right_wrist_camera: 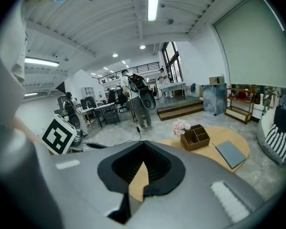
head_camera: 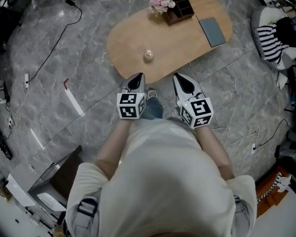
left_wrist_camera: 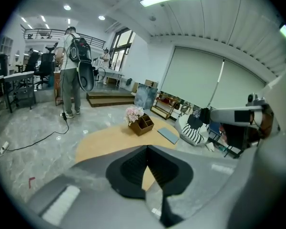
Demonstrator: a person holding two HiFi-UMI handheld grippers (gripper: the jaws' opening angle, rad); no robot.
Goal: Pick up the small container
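— looking straight down, what takes up the most room?
— grey marbled floor (head_camera: pixel 64 73), with a black cable (head_camera: pixel 59 36) trailing across it. an oval wooden table (head_camera: pixel 133 41) stands on it, just ahead of the person holding the tongs.
— and on the table?
— at the far end a grey pad (head_camera: pixel 213 31) lies flat. beside it is a brown divided box (head_camera: pixel 180 9), with pink flowers (head_camera: pixel 161 3) touching the box's left side.
— the tongs?
— both are held low at the table's near edge, side by side but apart. the left gripper (head_camera: pixel 139 76) has its jaws pressed together and holds nothing. the right gripper (head_camera: pixel 179 77) looks the same: tips meeting, empty.
— where's the small container (head_camera: pixel 148 55)?
— standing upright on bare wood towards the table's near edge, alone and well apart from the box and pad. it sits ahead of the left gripper's tips, clear of them, and neither gripper touches it.
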